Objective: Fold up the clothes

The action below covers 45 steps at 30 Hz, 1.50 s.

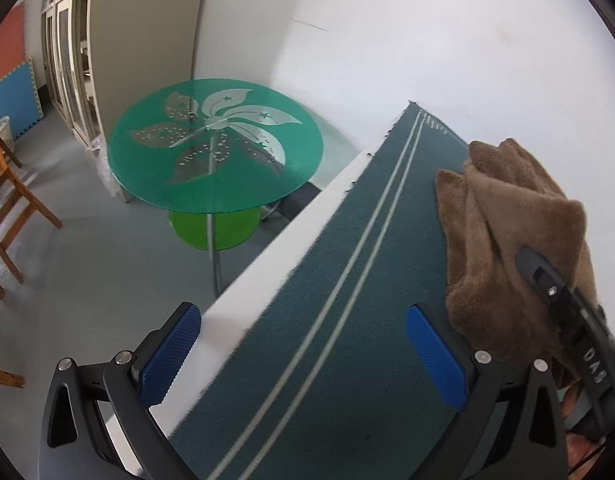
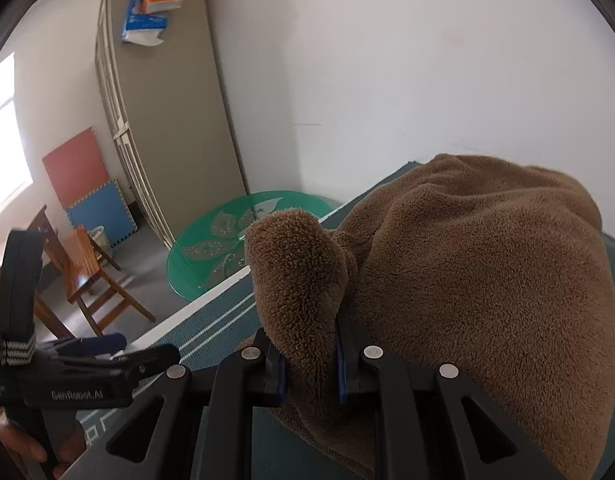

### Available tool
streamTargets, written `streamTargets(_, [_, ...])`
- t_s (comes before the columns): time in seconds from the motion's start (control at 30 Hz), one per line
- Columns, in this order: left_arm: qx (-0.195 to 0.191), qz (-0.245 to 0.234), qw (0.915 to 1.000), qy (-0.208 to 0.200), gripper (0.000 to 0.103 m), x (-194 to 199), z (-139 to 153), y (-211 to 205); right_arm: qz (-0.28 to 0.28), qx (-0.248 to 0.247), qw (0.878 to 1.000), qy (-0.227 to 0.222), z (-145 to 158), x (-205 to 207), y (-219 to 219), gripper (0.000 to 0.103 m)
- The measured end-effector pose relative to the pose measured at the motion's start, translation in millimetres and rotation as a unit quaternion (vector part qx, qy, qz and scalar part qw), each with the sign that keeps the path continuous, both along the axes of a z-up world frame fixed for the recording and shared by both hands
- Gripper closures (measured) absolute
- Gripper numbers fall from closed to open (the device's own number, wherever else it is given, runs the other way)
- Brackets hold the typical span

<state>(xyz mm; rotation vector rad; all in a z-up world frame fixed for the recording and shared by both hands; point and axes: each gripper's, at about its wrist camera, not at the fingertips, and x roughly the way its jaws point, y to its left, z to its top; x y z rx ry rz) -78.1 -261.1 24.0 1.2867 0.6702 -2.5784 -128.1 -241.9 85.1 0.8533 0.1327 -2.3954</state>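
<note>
A brown fleece garment (image 2: 479,264) lies bunched on the dark green striped cloth (image 1: 339,304) that covers the work table. My right gripper (image 2: 310,364) is shut on a fold of the brown garment, which sticks up between its blue pads. In the left wrist view the same garment (image 1: 511,232) sits at the right, with the right gripper's black body (image 1: 563,304) across it. My left gripper (image 1: 303,344) stands open over the green cloth near the table's white edge (image 1: 275,248), nothing between its fingers.
A round green glass table (image 1: 215,140) stands on the grey floor beyond the table edge. Wooden chairs (image 1: 7,200) are at the left, a tall beige cabinet (image 2: 163,120) by the white wall, foam mats (image 2: 87,192) behind.
</note>
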Motion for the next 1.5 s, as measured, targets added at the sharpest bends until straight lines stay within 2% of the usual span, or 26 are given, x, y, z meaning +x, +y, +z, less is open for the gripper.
streamTargets(0.1, [0.002, -0.004, 1.0000, -0.002, 0.000, -5, 0, 4, 0.005, 0.002, 1.000, -0.013, -3, 9, 0, 0.084])
streamTargets(0.17, [0.000, -0.006, 1.0000, -0.006, 0.000, -9, 0, 7, 0.010, 0.003, 1.000, -0.015, -6, 5, -22, 0.083])
streamTargets(0.27, [-0.006, -0.006, 1.0000, -0.003, 0.000, -10, 5, 10, 0.023, 0.002, 1.000, -0.010, -10, 8, -4, 0.081])
streamTargets(0.37, [-0.008, -0.007, 0.9999, 0.009, 0.000, -9, 19, 12, 0.038, -0.017, 0.999, -0.025, -14, 6, 1, 0.074])
streamTargets(0.4, [-0.009, -0.007, 0.9998, 0.015, 0.000, -9, 25, 13, 0.043, -0.029, 0.998, -0.035, -15, 5, 3, 0.071])
streamTargets(0.53, [-0.026, -0.022, 0.9986, 0.041, 0.000, -14, 52, 27, 0.094, -0.095, 0.988, -0.082, -18, 11, 20, 0.039])
streamTargets(0.63, [-0.039, -0.033, 0.9968, 0.061, 0.000, -19, 72, 38, 0.121, -0.104, 0.983, -0.089, -18, 24, 30, 0.039])
streamTargets(0.7, [-0.047, -0.041, 0.9952, 0.075, 0.000, -21, 86, 45, 0.131, -0.107, 0.982, -0.078, -12, 36, 45, 0.039])
streamTargets(0.77, [-0.059, -0.056, 0.9929, 0.087, 0.000, -29, 97, 58, 0.117, -0.106, 0.986, -0.052, 1, 46, 66, 0.039])
streamTargets(0.93, [-0.075, -0.114, 0.9827, 0.126, 0.000, -62, 117, 98, 0.045, -0.089, 0.995, 0.010, 25, 52, 110, 0.039])
streamTargets(1.03, [-0.082, -0.126, 0.9836, 0.100, 0.000, -95, 106, 112, 0.014, -0.077, 0.997, -0.002, 22, 36, 121, 0.039])
streamTargets(1.2, [-0.114, -0.113, 0.9870, 0.016, 0.000, -135, 53, 115, 0.010, -0.047, 0.998, -0.034, 0, 19, 123, 0.039])
streamTargets(1.27, [-0.097, -0.110, 0.9892, -0.003, 0.000, -139, 30, 107, 0.014, -0.050, 0.997, -0.051, -12, 15, 121, 0.039])
streamTargets(1.37, [-0.071, -0.107, 0.9918, 0.005, 0.000, -137, 16, 97, 0.020, -0.055, 0.997, -0.059, -18, 14, 122, 0.038])
streamTargets(1.5, [-0.093, -0.110, 0.9895, 0.016, 0.000, -132, 9, 98, 0.027, -0.059, 0.996, -0.062, -20, 13, 125, 0.038])
